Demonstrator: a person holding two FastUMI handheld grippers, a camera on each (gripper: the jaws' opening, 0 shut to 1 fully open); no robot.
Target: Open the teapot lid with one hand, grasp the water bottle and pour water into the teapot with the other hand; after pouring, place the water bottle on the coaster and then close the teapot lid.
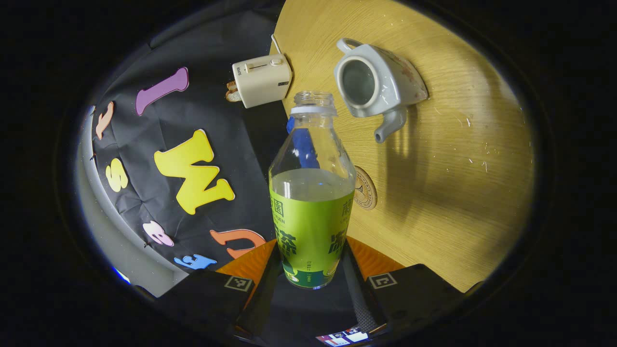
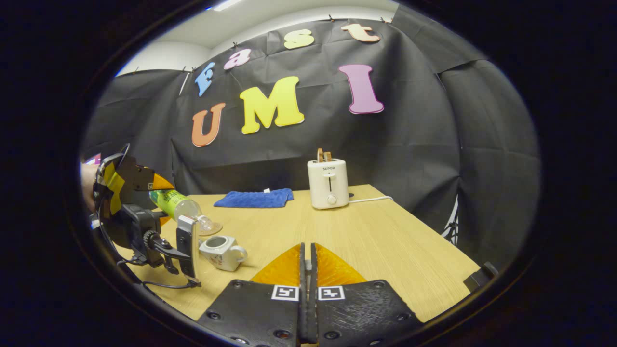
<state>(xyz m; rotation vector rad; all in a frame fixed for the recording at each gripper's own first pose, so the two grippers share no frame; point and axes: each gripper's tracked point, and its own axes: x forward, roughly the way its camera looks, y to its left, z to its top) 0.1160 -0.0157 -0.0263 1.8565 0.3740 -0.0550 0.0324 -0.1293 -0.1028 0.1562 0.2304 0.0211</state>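
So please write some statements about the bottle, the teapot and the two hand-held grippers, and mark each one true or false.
1. The left hand-held gripper holds the clear plastic water bottle with the green label. True.
2. The bottle still has its cap on. False: its neck is open, no cap.
3. The white ceramic teapot has its lid on. False: its top is open, and the inside can be seen.
4. The right hand-held gripper has its fingers closed together with nothing between them. True.
5. The bottle stands on the round cork coaster. False: it is held in the air, tipped toward the teapot.
6. A white toaster stands on the wooden table. True.
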